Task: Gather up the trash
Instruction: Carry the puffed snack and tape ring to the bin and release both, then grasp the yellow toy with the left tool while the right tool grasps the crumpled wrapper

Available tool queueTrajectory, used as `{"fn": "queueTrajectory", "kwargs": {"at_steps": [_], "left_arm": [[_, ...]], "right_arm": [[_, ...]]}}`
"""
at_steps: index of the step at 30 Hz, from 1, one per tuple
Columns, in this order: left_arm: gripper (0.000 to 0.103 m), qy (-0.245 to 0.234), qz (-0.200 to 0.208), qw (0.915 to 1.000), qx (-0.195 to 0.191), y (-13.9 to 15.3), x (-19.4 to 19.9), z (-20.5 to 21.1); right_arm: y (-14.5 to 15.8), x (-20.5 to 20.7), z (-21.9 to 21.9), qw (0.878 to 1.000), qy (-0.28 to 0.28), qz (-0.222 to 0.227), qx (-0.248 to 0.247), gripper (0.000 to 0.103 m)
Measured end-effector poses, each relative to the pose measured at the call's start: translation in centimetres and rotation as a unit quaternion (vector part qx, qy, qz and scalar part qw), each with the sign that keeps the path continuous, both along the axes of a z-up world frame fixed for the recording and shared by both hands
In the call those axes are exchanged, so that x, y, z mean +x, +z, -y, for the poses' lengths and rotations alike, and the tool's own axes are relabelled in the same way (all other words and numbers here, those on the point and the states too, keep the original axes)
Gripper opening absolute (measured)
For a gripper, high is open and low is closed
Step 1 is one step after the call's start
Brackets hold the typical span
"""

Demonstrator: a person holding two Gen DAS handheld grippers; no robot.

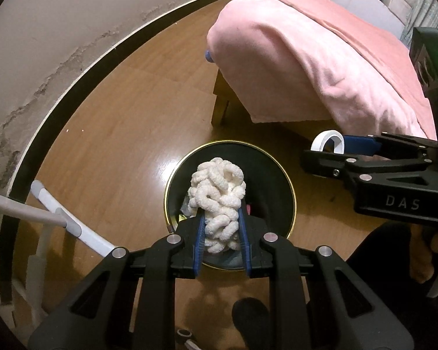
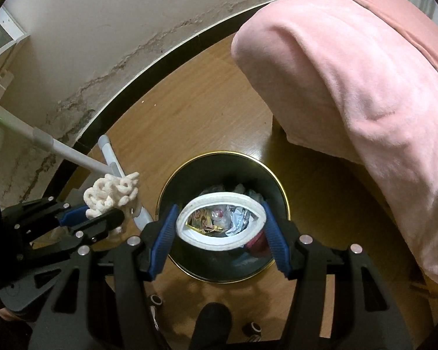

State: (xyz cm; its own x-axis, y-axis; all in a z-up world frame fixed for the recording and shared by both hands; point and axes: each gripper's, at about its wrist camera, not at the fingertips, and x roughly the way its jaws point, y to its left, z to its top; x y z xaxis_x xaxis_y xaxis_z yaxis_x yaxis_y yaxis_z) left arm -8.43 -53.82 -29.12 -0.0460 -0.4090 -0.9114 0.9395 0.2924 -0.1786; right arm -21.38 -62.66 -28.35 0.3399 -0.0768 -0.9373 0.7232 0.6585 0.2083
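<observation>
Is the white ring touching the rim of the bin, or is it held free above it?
Apart. In the right wrist view the right gripper squeezes the ring into an oval inside the outline of the bin rim; trash shows through it.

Bedroom corner with wooden floor

A pink blanket [image 1: 321, 58] drapes over a wooden bed [image 1: 222, 99] on the wooden floor [image 1: 131, 116]; a black baseboard [image 1: 73, 87] lines the stained wall [image 1: 43, 43], and a white-and-grey pole [image 2: 73, 154] leans near it.
</observation>
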Motion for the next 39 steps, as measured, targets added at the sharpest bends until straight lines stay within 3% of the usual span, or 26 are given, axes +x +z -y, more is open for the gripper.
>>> {"fn": "queueTrajectory", "kwargs": {"at_steps": [4,9,18,22,24,28,32,35,39], "left_arm": [[0.021,0.0,-0.005,1.0,-0.002,-0.2,0.0,0.1],[0.045,-0.002,-0.008,0.9999,-0.008,0.0,-0.2,-0.1],[0.06,-0.007,0.002,0.9996,-0.027,2.1,-0.8,-0.8],[0.071,-0.013,0.011,0.9988,-0.045,4.4,-1.5,-1.6],[0.082,-0.017,0.015,0.9978,-0.062,6.3,-2.2,-2.2],[0.085,-0.036,0.024,0.9942,-0.098,11.5,-4.2,-3.6],[0.088,-0.044,0.046,0.9881,-0.14,17.8,-5.5,-6.3],[0.09,-0.033,0.087,0.981,-0.17,23.0,-4.9,-9.9],[0.091,0.045,0.149,0.9692,-0.19,28.2,-0.2,-17.0]], "right_arm": [[0.4,-0.1,-0.3,1.0,0.006,-0.002,-0.004,0.058],[0.8,-0.2,-0.3,1.0,0.001,0.003,-0.008,0.06],[3.1,-0.4,-0.7,1.0,0.002,0.007,-0.028,0.06],[5.9,-1.2,-1.4,0.998,0.0,0.008,-0.054,0.06],[7.9,-1.9,-1.6,0.997,-0.007,0.009,-0.071,0.065],[13.8,-4.2,-1.8,0.993,-0.041,0.037,-0.104,0.072],[19.4,-4.2,-2.9,0.988,-0.04,0.054,-0.142,0.073],[23.5,-1.7,-5.0,0.983,-0.011,0.084,-0.165,0.076],[26.5,3.8,-9.6,0.976,0.061,0.123,-0.167,0.077]]}}
